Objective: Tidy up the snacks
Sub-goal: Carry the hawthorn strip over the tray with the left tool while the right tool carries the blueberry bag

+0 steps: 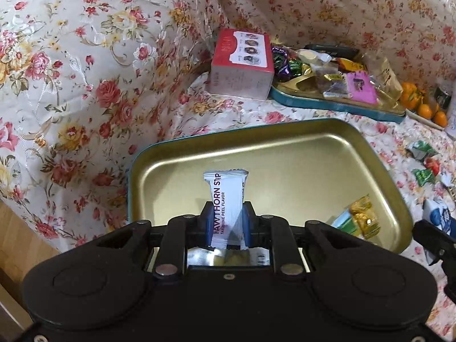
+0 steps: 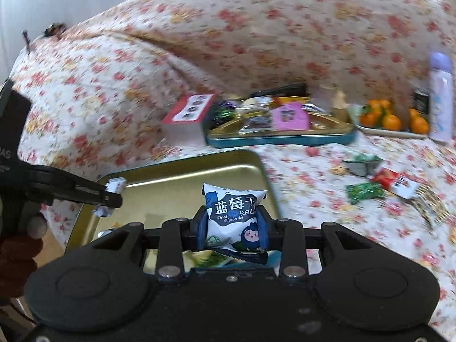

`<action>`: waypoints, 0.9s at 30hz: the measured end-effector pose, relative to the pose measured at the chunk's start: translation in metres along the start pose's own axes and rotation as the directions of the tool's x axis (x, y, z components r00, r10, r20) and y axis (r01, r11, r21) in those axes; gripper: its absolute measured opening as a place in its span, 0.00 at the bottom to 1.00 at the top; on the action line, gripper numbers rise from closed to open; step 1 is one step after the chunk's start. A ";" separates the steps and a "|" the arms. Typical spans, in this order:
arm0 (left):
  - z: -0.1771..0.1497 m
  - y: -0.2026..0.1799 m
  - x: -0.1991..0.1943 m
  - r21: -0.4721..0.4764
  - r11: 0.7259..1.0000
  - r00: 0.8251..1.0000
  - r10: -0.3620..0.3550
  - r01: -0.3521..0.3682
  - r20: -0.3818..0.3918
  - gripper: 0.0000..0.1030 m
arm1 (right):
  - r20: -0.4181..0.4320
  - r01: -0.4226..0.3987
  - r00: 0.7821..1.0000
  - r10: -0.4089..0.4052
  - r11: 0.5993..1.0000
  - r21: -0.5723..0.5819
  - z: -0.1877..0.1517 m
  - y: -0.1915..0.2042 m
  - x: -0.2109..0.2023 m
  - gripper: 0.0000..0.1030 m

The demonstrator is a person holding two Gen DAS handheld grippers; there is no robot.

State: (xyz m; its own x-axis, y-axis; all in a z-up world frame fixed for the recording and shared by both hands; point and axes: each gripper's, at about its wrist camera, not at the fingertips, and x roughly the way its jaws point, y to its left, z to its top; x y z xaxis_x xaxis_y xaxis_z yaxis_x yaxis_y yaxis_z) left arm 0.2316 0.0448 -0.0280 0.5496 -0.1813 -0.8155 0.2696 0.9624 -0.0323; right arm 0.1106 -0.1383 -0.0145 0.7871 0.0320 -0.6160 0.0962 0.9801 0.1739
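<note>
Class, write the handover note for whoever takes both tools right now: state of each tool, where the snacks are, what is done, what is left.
Left tool: shut on a white Hawthorn Strip packet, held over the near gold-lined blue-rimmed tin tray.
Right tool: shut on a blue-and-white dried blueberries packet, at the same tray's right side.
Done: a gold-wrapped candy and a green-and-white packet already lie in the near tray.
Left: put both held packets down; green wrapped sweets and a red-and-white packet lie loose on the floral cloth. The far blue tin tray holds mixed snacks.
</note>
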 end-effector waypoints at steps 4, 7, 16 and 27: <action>-0.004 0.008 0.002 -0.006 1.000 1.000 0.019 -0.019 0.008 0.26 | -0.025 -0.018 1.000 0.017 0.999 -0.029 0.001 0.019 0.018 0.35; -0.007 0.014 0.007 -0.015 0.999 1.000 0.030 -0.030 0.003 0.26 | -0.047 -0.030 0.999 0.028 0.999 -0.041 0.002 0.033 0.032 0.35; -0.007 0.018 0.009 -0.025 0.999 1.000 0.021 -0.021 -0.008 0.31 | -0.102 -0.035 0.995 0.024 0.994 -0.108 0.002 0.065 0.068 0.36; -0.004 0.024 0.005 -0.058 0.998 1.000 0.023 -0.024 -0.015 0.31 | -0.133 -0.029 0.991 0.012 0.992 -0.124 0.009 0.075 0.091 0.36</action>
State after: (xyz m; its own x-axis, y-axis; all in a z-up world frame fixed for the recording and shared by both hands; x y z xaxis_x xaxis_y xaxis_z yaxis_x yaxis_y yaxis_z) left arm 0.2372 0.0675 -0.0355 0.5439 -0.1558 -0.8245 0.2095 0.9767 -0.0464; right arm 0.1950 -0.0636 -0.0512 0.7003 0.0699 -0.7104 -0.0032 0.9955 0.0948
